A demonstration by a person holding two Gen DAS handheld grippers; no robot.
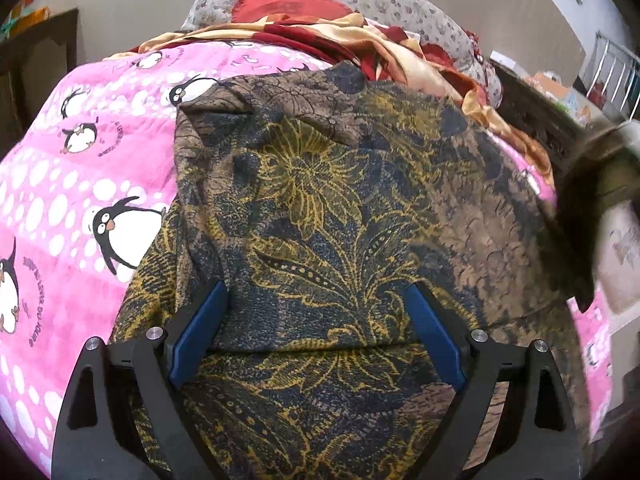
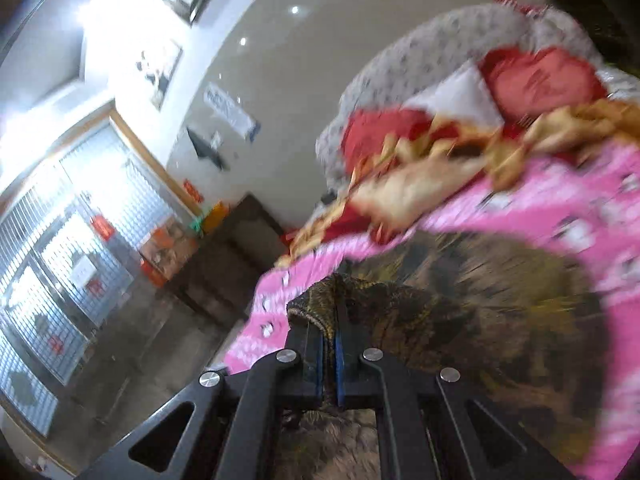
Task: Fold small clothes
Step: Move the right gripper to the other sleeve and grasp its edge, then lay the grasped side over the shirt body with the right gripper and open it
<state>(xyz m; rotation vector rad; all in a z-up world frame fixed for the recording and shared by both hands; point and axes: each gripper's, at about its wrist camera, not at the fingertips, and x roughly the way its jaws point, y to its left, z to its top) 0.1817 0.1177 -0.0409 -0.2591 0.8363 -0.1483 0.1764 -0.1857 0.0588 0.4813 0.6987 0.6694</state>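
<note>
A dark brown-and-navy cotton garment printed with mustard-yellow flowers (image 1: 320,208) lies spread over a pink fleece blanket patterned with penguins (image 1: 60,184) on the bed, with a crumpled red-and-gold satin cloth (image 1: 360,36) and a grey floral pillow (image 1: 392,4) beyond it. The left gripper (image 1: 316,308) hovers low over the near part of the garment, its blue-padded fingers (image 1: 200,332) spread wide and holding nothing. The right gripper (image 2: 330,344) has its fingers pressed together on a bunched edge of the same garment (image 2: 460,304), lifted off the blanket at the cloth's right side; the right view is heavily blurred, so that hand seems to be moving fast.

The step in hand looks like carrying the pinched edge across to make a fold. To do it well, the right hand should travel in a low, even arc so the cloth lays flat rather than billowing, and release only once the edges line up. The left fingers would best press down or pinch the near hem as an anchor, keeping the base layer from dragging over the soft fleece. Smoothing the ridge near the far corner first would give a cleaner crease.
</note>
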